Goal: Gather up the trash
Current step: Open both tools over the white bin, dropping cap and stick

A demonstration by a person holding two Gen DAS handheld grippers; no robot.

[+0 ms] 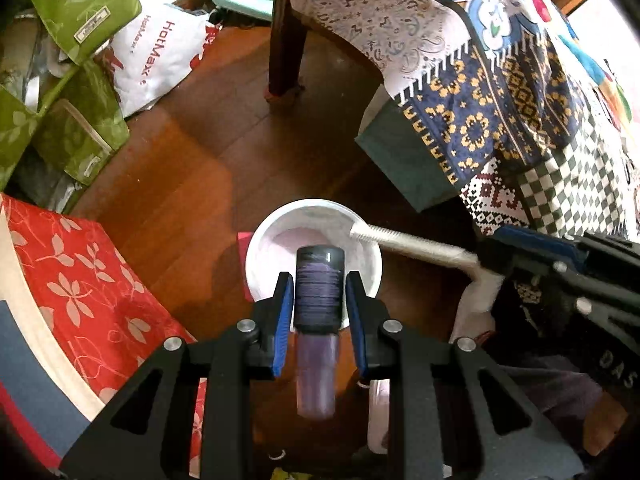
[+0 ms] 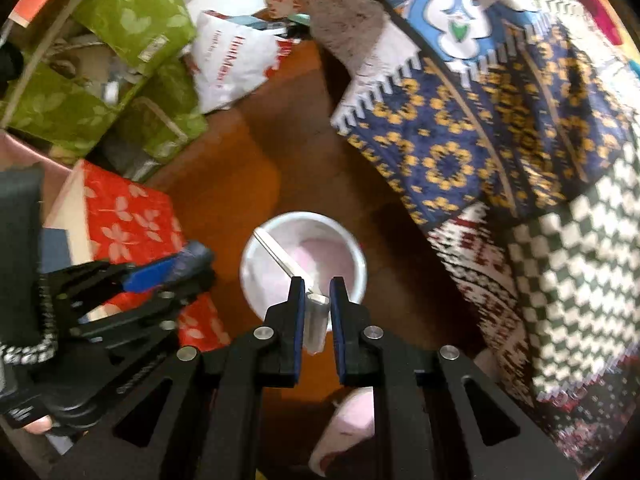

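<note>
The white bin (image 1: 256,256) sits on the wooden floor (image 1: 192,184), just beside the draped table's patterned cloth (image 1: 500,92) and near a red floral box (image 1: 80,280); in the right wrist view the same bin (image 2: 256,280) shows a pale pink lining inside. Green leaf-print bags (image 1: 76,12) and a white HotMax bag (image 1: 160,56) lie well apart from it, at the far side of the floor. The left gripper (image 1: 320,300) hangs over the bin's near rim, its blue-padded jaws closed on a purple tube with a dark ribbed cap (image 1: 319,296), cap end pointing toward the bin. The right gripper (image 2: 316,304) hovers above the bin too, jaws narrow and clamped on a thin white stick-like piece (image 2: 316,320) whose long end reaches across the bin's opening; what exactly it is cannot be told.
</note>
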